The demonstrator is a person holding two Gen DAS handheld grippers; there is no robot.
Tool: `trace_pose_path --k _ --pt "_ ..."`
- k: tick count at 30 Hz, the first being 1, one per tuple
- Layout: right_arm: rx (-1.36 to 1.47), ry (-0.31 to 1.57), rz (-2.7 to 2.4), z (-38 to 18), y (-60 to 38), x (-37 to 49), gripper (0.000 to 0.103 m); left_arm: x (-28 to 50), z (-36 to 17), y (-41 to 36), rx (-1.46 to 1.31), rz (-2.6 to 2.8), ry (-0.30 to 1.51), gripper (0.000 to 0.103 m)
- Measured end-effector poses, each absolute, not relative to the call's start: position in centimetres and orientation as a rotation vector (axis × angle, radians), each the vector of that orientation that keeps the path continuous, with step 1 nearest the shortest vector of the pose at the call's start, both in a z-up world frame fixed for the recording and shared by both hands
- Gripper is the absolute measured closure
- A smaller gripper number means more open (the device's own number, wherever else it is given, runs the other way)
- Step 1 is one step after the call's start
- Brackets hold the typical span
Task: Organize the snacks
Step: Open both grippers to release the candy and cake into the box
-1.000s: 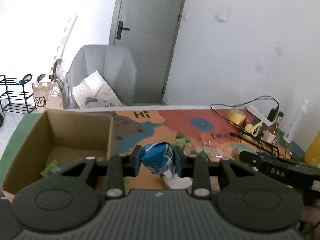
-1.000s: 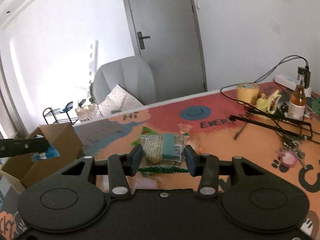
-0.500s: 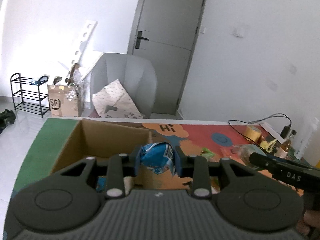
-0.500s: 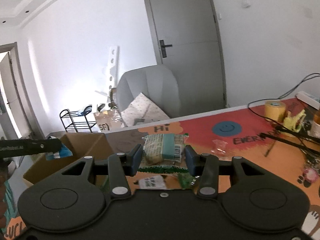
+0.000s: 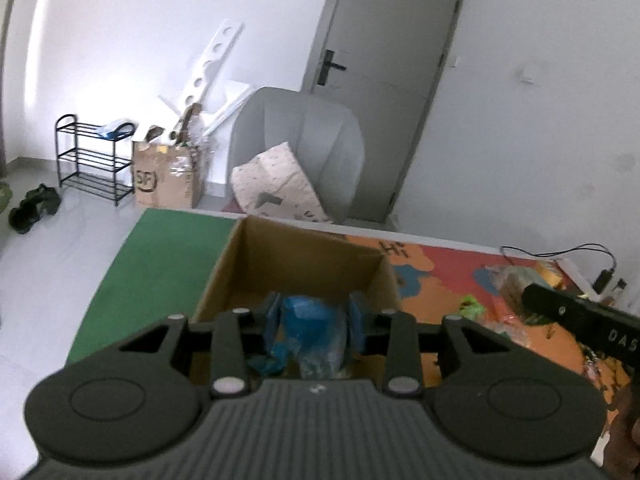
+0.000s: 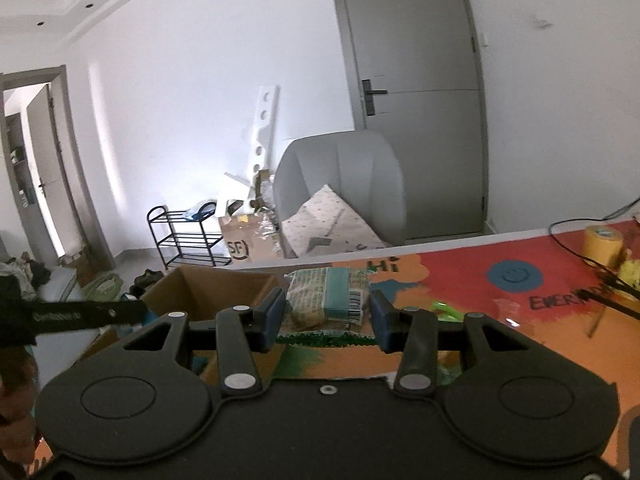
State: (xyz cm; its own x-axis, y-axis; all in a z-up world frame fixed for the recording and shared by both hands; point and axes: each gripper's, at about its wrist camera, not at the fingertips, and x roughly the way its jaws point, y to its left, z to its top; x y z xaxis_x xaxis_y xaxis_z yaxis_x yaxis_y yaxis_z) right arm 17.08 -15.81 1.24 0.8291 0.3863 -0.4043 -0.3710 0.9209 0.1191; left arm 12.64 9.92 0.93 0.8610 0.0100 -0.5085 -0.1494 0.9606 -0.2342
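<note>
Blue crinkled foil fills the gap between the fingers of our left gripper: a blue snack packet hangs over the open cardboard box, which stands on the tabletop at the edge of its green patch. Those fingers have just been spreading, with the packet between them; through the blur we cannot tell whether their pads press on it. Our right gripper pinches a tan-and-teal snack pack with a barcode on its side, a green serrated wrapper edge hanging below it, held above the orange and red tabletop, to the right of the box. Loose snacks lie scattered on the tabletop beyond the box. A grey armchair stands behind the tabletop.
</note>
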Motion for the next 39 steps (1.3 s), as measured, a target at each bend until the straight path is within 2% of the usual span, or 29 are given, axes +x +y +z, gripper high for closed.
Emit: trace_pose_path --k 9,15,16,18,20,27,30,39 --pt "0.004 0.441 0.485 2.0 -12.1 17.8 0.059 11.2 1.8 12.2 -0.325 0.116 0.506 0.049" --pt "0.03 0.432 0.588 3.0 -9.8 18.4 0.058 10.3 2.2 13.0 -0.327 0.149 0.487 0.029" --pt "0.043 0.43 0.613 3.1 -9.4 18.6 0.056 10.2 2.3 13.1 -0.33 0.153 0.485 0.027" --pt "0.073 0.425 0.677 3.2 -9.0 18.9 0.039 10.1 2.3 13.2 -0.333 0.159 0.484 0.021" --pt "0.071 0.434 0.681 3.1 -8.9 18.8 0.03 10.1 2.4 13.1 -0.319 0.172 0.484 0.014" --pt "0.066 0.468 0.627 2.5 -10.8 18.3 0.007 10.4 2.6 11.6 -0.281 0.17 0.485 0.009" --pt "0.052 0.466 0.592 2.5 -12.0 18.0 0.0 10.5 2.7 10.5 -0.272 0.152 0.487 0.008" --pt "0.094 0.499 0.491 1.8 -17.1 17.7 0.0 11.6 2.4 6.9 -0.249 0.084 0.511 0.008"
